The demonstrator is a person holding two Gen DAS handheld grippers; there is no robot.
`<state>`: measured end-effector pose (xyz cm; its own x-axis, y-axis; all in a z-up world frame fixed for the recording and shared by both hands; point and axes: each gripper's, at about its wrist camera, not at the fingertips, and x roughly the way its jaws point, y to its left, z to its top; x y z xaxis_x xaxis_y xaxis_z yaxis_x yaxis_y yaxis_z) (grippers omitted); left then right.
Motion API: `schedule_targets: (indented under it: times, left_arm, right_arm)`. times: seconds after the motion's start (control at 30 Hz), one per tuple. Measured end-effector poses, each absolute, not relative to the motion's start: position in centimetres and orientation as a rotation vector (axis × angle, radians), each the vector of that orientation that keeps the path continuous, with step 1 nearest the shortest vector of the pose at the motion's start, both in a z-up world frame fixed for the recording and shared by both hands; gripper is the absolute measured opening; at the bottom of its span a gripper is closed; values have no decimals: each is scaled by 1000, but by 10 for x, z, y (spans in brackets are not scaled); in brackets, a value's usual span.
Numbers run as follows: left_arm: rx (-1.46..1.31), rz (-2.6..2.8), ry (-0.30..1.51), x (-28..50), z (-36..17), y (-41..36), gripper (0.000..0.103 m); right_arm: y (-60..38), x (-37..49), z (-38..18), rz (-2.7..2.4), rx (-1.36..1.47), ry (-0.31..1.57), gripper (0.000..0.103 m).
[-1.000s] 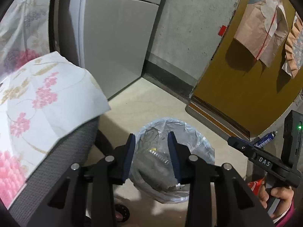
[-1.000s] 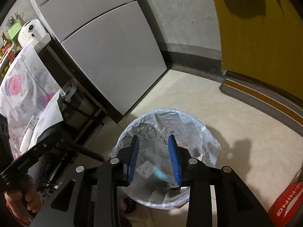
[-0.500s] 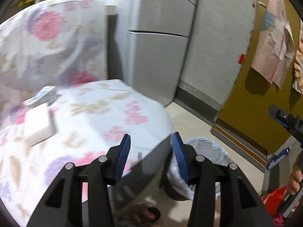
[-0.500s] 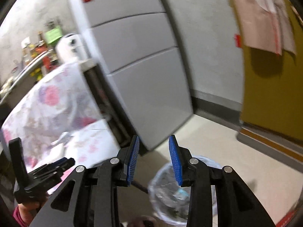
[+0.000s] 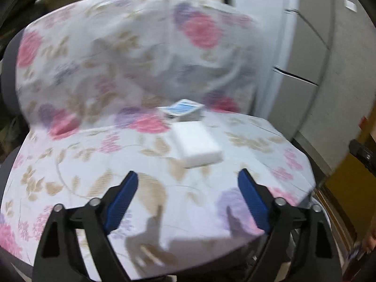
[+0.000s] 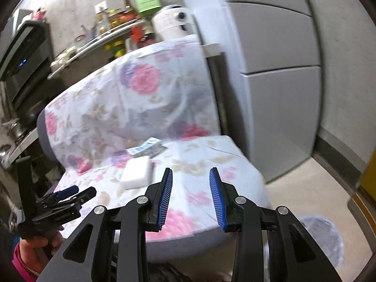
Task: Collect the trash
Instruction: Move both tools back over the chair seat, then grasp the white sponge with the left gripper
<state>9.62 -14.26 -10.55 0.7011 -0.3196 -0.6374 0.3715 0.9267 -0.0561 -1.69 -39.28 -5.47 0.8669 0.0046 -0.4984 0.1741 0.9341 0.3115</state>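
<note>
In the left wrist view, the left gripper [image 5: 188,199] hangs over a chair [image 5: 9,80] covered with a flowery cloth [image 5: 117,47]. Its jaws are opening wide and nothing is between them. A white block [image 5: 196,144] lies on the seat, just ahead of the jaws. A small blue and white box [image 5: 182,110] lies right behind the block, near the chair's back. A grey fridge [image 5: 303,54] stands to the right. The picture is blurry.

In the right wrist view, the right gripper [image 6: 190,196] has its jaws partly apart, and they hold nothing. The white block [image 6: 137,172] and the blue and white box [image 6: 145,148] lie on the seat, to the left of the jaws. The left gripper [image 6: 70,193] shows at the far left, held by a hand [image 6: 40,249]. A trash bin with a clear bag [image 6: 322,239] stands on the floor at the lower right, beside the chair. A shelf [image 6: 94,42] with bottles [image 6: 117,16] is behind the chair.
</note>
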Motion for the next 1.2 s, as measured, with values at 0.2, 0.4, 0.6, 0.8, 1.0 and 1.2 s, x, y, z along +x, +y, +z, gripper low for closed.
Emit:
schedule_targets:
  times: [0.2, 0.4, 0.6, 0.8, 1.0, 1.2]
  left_arm:
    - [86, -357, 745, 121, -119, -159, 96]
    - [124, -342, 814, 147, -140, -196, 96]
    - [148, -288, 866, 175, -156, -223, 96]
    - [205, -248, 920, 194, -174, -246, 96]
    - [248, -253, 924, 197, -179, -241, 68]
    - [145, -318, 838, 175, -148, -192, 65]
  right_arm:
    - [-383, 16, -47, -51, 342, 494, 67]
    - [-394, 35, -49, -79, 337, 496, 72]
    - [-414, 40, -54, -128, 359, 491, 72]
    - [-426, 40, -62, -147, 376, 510, 72]
    - [-418, 41, -61, -143, 358, 521, 72]
    - [-392, 47, -52, -107, 318, 523, 72]
